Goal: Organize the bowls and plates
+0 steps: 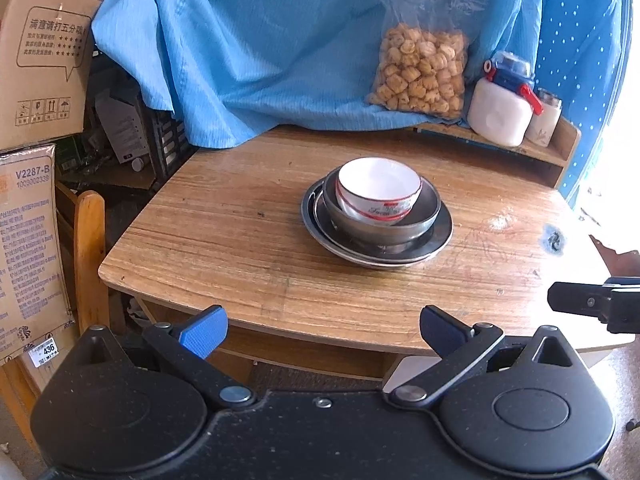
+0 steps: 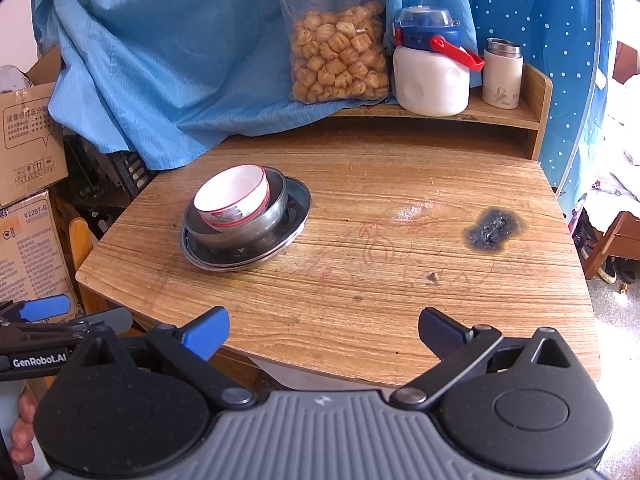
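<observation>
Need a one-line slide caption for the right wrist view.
Open right gripper hovers at the wooden table edge; white bowl nested in steel bowl on stacked steel plates.

Ceramic bowl [image 1: 378, 188] in steel bowl [image 1: 424, 216] on plates [image 1: 442, 236], table [image 1: 240, 240] left-centre

Two wrist cameras, both at my near edge of the tabletop [image 1: 248, 240].

My left camera looks forward and down from the near left, my right from further right; both sit back from the stacked dishes [image 2: 244, 220] and share them, the tabletop, the blue cloth [image 1: 248, 48] and the rear shelf [image 2: 500, 116].
</observation>
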